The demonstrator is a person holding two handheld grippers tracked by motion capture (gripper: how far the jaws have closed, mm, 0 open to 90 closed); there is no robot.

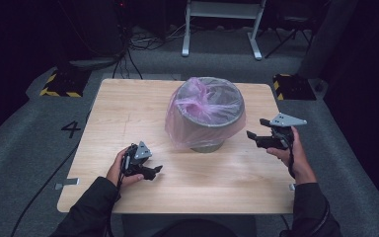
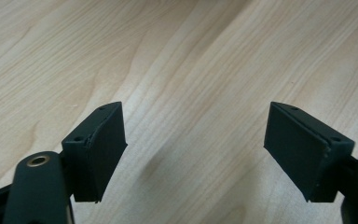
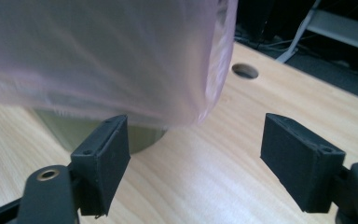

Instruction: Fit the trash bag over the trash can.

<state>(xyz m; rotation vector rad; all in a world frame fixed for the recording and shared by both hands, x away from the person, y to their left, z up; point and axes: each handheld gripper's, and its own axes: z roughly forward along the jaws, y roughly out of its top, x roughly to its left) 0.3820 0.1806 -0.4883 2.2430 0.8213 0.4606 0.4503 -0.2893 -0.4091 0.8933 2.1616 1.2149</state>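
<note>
In the high view, a small metal bin (image 1: 207, 143) is standing at centre frame on the wooden table (image 1: 128, 103), lined with a pink plastic bag (image 1: 205, 111) whose skirt is draping over the rim and down the outside. The right gripper (image 1: 257, 129) is hovering just right of the bag's hanging edge, jaws spread wide and holding nothing. The left gripper (image 1: 153, 170) is resting low at lower left of centre, well apart from the bin, also spread and empty.

In the left gripper view, the two black jaws are gaping wide over bare wood grain (image 2: 177, 70), pointing at no part of the bag.

In the right gripper view, the bag's skirt (image 3: 121, 60) is filling the upper left of the frame, its lower hem hanging just above the left jaw, with the bin's grey wall (image 3: 140, 137) showing beneath.

The step in hand looks like taking hold of the bag's overhang. To do it well, the right gripper should be sliding in so one jaw goes under the hem, pinching film alone and not the bin wall, while the left comes up to steady the far side.
</note>
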